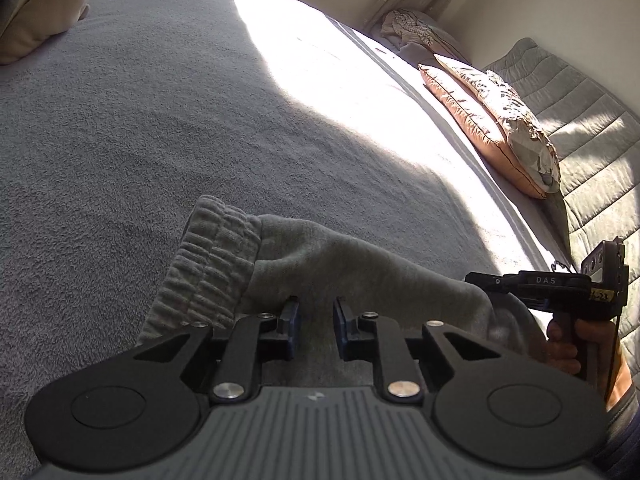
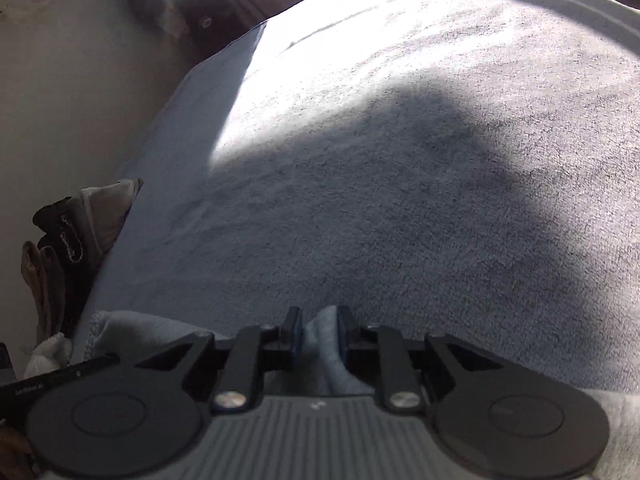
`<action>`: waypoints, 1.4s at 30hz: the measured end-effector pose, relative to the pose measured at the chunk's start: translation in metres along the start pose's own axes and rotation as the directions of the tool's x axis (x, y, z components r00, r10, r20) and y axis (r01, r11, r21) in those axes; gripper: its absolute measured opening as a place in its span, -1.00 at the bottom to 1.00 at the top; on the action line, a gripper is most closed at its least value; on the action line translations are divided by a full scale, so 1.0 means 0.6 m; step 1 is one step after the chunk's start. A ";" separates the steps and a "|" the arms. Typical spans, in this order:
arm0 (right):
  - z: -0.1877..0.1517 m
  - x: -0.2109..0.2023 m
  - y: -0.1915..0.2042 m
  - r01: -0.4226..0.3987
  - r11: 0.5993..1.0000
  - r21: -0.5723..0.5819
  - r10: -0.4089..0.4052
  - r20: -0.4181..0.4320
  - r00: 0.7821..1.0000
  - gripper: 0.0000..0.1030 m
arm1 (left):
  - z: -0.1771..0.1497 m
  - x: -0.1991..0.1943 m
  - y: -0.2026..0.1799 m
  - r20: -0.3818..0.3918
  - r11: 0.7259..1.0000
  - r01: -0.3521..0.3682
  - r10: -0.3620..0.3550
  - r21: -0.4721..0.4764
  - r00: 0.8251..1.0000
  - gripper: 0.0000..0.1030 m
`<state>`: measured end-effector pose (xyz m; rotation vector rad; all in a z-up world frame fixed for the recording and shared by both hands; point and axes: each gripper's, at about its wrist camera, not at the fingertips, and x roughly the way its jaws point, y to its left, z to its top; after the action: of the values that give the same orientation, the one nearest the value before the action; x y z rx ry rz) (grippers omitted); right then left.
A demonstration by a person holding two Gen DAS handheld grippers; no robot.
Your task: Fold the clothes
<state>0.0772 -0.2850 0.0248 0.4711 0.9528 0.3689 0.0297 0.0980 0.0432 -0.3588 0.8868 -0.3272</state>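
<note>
Between right hand-held gripper (image 2: 316, 330) pads | grey sweatpants (image 2: 326, 344) fold, pinched

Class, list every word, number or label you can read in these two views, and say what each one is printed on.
"DAS": raised letters on the black body of the right claw, seen from the left wrist view.
Handwritten sticker on the same claw: ends in what looks like "-22"; the rest is unreadable.
Small white print on the black bar at lower left of the right wrist view: too blurred to read.
</note>
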 end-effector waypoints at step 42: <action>-0.123 -0.153 -0.054 0.427 0.839 -0.338 -0.378 0.202 0.903 -0.74 | 0.003 -0.006 0.037 0.034 0.999 0.039 -0.039 -0.005 0.999 -0.94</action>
<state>-0.0302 -0.3418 0.0339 -0.0642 0.8064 0.1260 0.0320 0.1198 0.0369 -0.3863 0.8480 -0.3539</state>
